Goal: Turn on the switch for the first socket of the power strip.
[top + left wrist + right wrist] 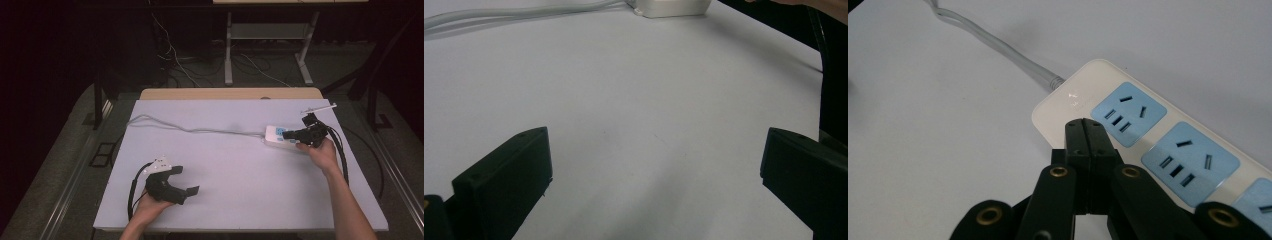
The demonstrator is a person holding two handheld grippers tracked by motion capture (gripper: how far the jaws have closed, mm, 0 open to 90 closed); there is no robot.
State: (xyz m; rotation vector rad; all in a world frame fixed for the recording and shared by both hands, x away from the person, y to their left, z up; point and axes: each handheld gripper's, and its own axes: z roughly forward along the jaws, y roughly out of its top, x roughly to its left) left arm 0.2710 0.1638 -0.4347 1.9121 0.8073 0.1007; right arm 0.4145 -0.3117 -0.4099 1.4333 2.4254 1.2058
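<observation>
looks like a lab or recording studio setup tbh: black curtains all round, a plain work table (pixel 150 94) with a white sheet (pixel 235 165) over it, grey carpet, loose cables (pixel 172 60) trailing on the floor behind, and the metal legs of another desk (pixel 229 50) at the back, nothing homey anywhere

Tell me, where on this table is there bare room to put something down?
Most of the white table is bare: the wide middle between the left gripper and the power strip, and the near edge between the two forearms. The far strip beyond the grey cable is bare too. It is crowded only at the right, where the right gripper, jaws shut, sits over the strip.
</observation>
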